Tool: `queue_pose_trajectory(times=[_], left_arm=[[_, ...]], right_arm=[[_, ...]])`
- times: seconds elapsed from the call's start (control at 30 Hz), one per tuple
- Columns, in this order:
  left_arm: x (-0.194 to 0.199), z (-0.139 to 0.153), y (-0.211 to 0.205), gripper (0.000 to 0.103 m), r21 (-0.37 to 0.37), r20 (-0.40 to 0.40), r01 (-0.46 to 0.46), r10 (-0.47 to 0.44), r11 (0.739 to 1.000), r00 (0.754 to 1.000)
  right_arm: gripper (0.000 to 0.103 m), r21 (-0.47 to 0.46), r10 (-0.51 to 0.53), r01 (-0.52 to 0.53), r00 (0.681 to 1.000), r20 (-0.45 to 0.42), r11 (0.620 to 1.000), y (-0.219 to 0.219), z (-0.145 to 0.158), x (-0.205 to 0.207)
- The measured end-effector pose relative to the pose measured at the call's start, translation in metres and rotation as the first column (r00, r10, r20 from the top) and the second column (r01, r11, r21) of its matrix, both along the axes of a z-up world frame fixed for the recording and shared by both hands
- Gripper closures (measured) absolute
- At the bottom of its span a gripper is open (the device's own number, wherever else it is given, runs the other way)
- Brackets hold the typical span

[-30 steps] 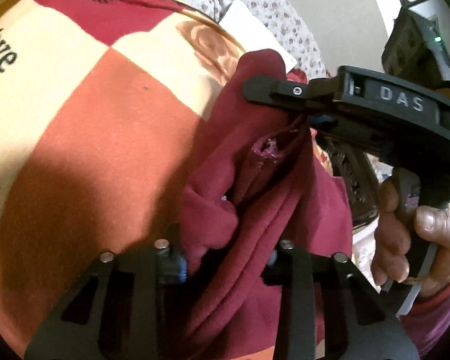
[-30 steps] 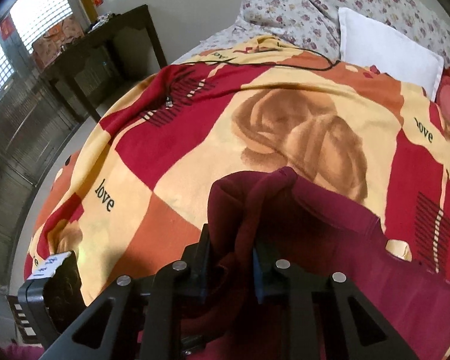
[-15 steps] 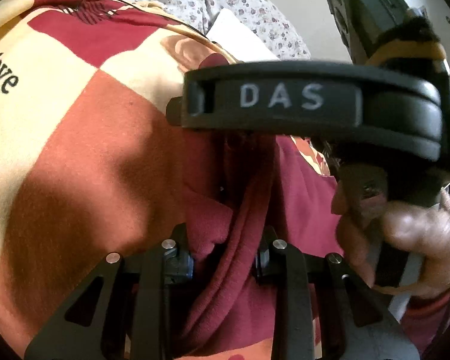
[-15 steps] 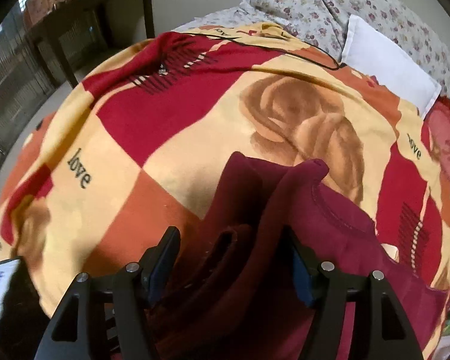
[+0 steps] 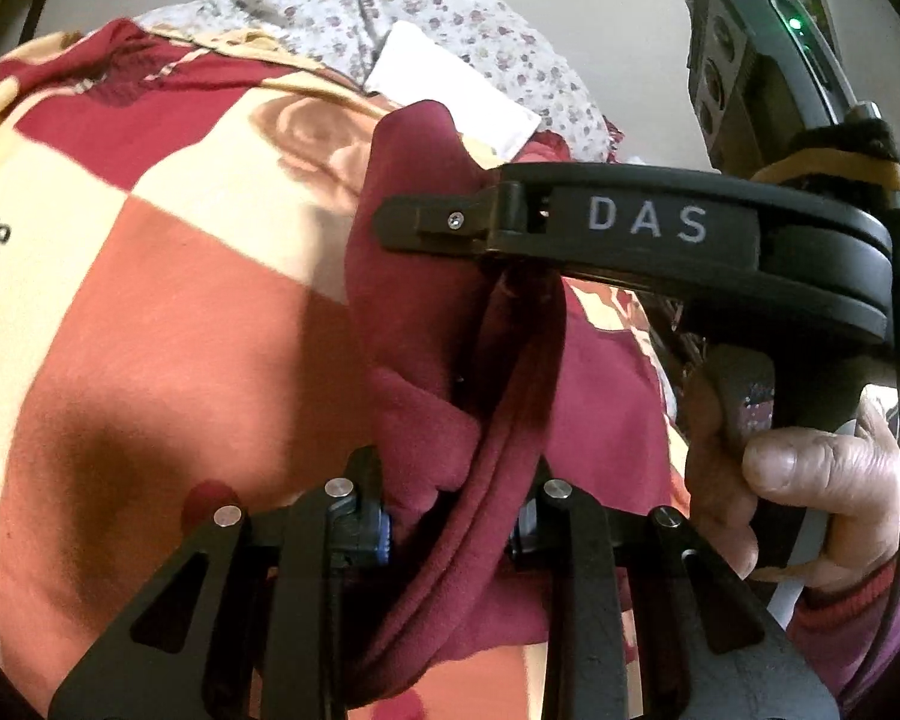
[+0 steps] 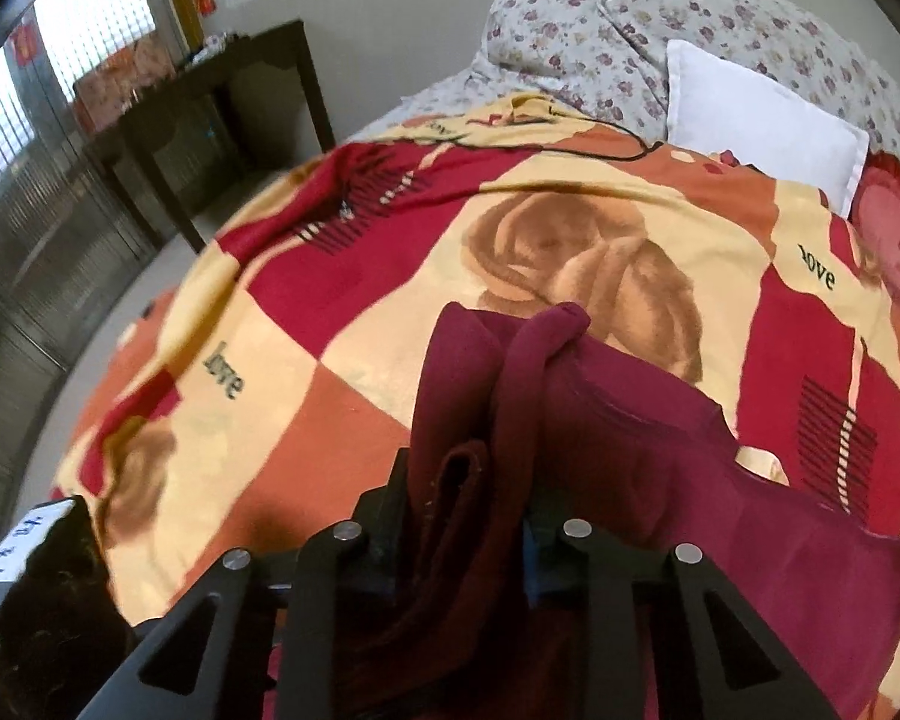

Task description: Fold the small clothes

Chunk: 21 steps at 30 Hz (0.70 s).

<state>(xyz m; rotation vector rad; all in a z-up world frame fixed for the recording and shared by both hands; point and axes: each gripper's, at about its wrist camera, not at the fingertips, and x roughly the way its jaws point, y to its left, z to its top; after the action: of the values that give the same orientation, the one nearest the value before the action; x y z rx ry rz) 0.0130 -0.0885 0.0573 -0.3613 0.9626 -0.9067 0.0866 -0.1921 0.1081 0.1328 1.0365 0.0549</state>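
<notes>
Left wrist: left gripper (image 5: 450,525) clamps bunched garment (image 5: 414,312).
Right wrist: right gripper (image 6: 459,516) closing on garment folds; jaws were spread wide half a second ago.

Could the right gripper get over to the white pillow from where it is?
Probably not yet: the right gripper is closing on a bunched fold of the maroon garment, also held by the left gripper. The white pillow lies across the blanket, otherwise unobstructed.
</notes>
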Motion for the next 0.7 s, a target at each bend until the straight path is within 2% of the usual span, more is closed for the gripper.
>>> queue_pose_trajectory(times=[0.2,0.43,0.7], left_arm=[[-0.02,0.023,-0.02,0.079,0.011,0.036,0.047,-0.047,0.999,0.998],[-0.044,0.044,-0.067,0.079,0.04,0.084,0.123,-0.126,0.992,0.988],[-0.078,0.056,-0.133,0.079,0.096,0.114,0.214,-0.225,0.972,0.968]], right_arm=[[0.079,0.018,-0.012,0.011,0.999,0.051,1.0,-0.021,0.027,-0.03],[0.081,0.044,-0.075,0.071,0.992,0.104,0.996,-0.068,0.052,-0.081],[0.082,0.101,-0.206,0.194,0.97,0.126,0.976,-0.143,0.055,-0.136]])
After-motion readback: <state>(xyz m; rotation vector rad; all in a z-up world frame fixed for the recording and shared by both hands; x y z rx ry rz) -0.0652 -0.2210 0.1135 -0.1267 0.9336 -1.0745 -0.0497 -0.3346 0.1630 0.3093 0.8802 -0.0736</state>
